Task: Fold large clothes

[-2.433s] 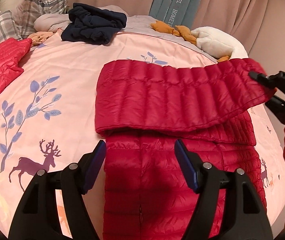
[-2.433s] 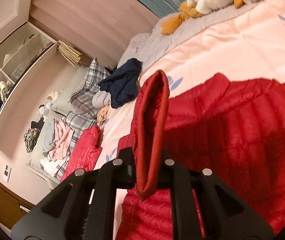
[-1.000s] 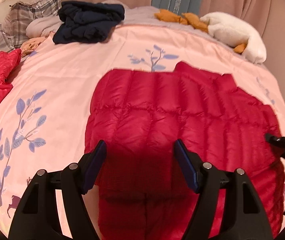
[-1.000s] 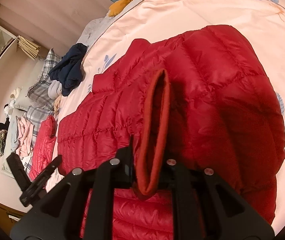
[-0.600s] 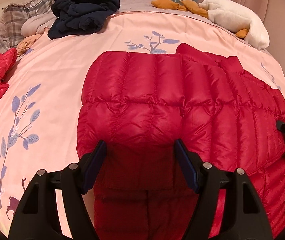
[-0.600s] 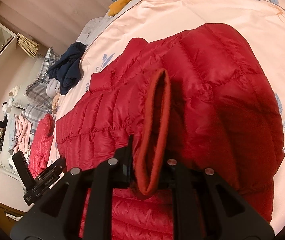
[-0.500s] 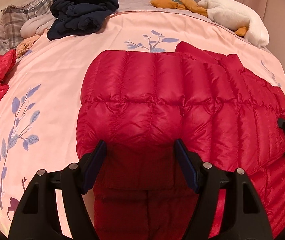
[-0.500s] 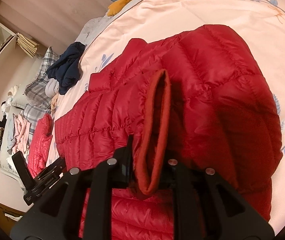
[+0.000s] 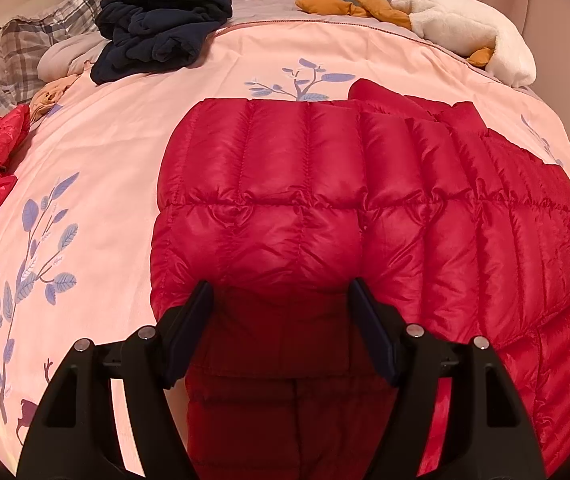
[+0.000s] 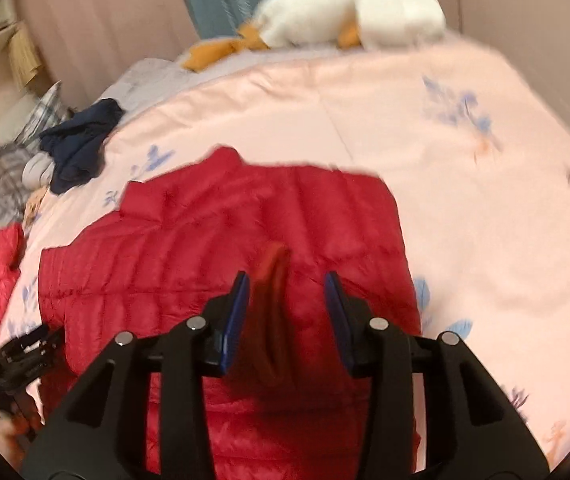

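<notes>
At frame centre, on the pink bed cover (image 9: pixel 125 152), we see the red down jacket (image 9: pixel 325 208) lying folded over itself. One fold appears complete; we judge further folds remain. Both the left hand-held gripper (image 9: pixel 281 320) and the right hand-held gripper (image 10: pixel 287 304) hover with jaws apart, holding nothing. Dark clothes (image 9: pixel 161 40) lie upper left.

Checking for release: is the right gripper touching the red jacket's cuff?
Apart. In the right wrist view, the right gripper stands open, with a gap visible between each pad and the cuff of the red jacket.
</notes>
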The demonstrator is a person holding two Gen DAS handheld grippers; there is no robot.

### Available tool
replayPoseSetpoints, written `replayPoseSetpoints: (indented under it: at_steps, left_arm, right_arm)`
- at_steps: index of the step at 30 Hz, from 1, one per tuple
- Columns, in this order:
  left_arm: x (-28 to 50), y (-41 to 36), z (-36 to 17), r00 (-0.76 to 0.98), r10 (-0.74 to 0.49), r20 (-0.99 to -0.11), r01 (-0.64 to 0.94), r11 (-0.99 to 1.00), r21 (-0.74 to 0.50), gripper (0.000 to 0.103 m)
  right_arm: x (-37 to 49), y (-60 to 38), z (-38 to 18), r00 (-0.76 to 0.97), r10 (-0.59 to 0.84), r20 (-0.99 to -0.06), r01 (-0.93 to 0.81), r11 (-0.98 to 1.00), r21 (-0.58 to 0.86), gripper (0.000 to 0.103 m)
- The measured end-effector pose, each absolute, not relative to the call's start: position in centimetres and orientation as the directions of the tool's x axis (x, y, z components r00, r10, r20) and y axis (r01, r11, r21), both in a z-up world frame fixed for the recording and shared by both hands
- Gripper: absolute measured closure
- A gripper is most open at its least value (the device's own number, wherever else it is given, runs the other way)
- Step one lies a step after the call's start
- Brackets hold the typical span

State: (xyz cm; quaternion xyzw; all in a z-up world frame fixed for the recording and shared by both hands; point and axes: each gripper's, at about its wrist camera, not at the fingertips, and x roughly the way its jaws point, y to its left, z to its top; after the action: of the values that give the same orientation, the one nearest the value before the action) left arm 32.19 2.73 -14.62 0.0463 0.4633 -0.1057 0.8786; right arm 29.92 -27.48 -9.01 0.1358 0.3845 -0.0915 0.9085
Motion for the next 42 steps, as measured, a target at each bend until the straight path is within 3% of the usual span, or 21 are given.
replayPoseSetpoints:
  at_steps: [6, 18, 29, 42]
  left_arm:
    - [32.2, 2.7, -14.6, 0.548, -0.142, -0.824, 0.228, 0.974, -0.016, 0.032]
    - [32.2, 2.5, -15.1, 0.552, -0.143, -0.821, 0.231, 0.973, -0.015, 0.032]
    - [32.2, 2.3, -15.1, 0.552, -0.133, -0.823, 0.229, 0.974, -0.004, 0.032]
    - [32.3, 2.1, -15.2, 0.547, -0.128, -0.827, 0.226, 0.974, -0.001, 0.032]
  right_arm:
    - [31.6, -22.8, -9.6, 0.681, 0.029, -0.732, 0.117, 0.982, 0.148, 0.062]
    - [33.0, -22.5, -14.3, 0.58, 0.021, -0.814, 0.156, 0.978, 0.136, 0.066]
    - [31.3, -23.5, -11.2, 0.655, 0.011, -0.756, 0.159, 0.976, 0.152, 0.066]
    - [32.1, -25.7, -14.2, 0.54, 0.035, -0.841, 0.244, 0.949, 0.197, 0.068]
